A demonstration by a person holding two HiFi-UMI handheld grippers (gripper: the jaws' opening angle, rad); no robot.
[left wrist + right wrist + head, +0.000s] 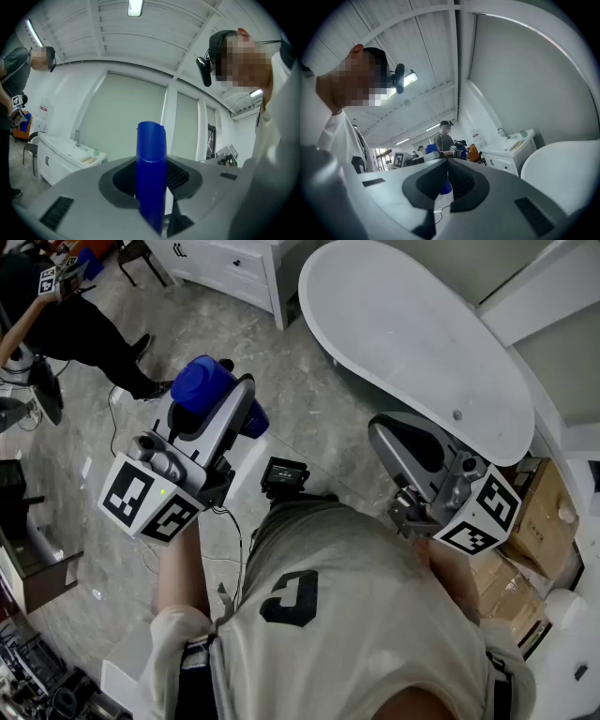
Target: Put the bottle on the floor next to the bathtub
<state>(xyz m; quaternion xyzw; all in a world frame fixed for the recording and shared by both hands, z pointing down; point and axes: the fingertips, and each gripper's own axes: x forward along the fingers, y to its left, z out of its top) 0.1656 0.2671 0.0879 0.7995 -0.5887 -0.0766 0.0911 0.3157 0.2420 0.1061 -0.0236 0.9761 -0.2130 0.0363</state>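
Bottle (151, 164) clamped in left gripper (225, 409), long axis along jaws; bathtub (412, 343) lies fwd-right; right gripper (386, 432) closed, empty.

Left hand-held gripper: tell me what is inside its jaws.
A blue bottle is clamped between the jaws of the left hand-held gripper. Its lower end is covered by the gripper's body.

Left hand-held gripper (230, 404) clamped on bottle (201, 382), right hand-held gripper (386, 432) jaws together, empty
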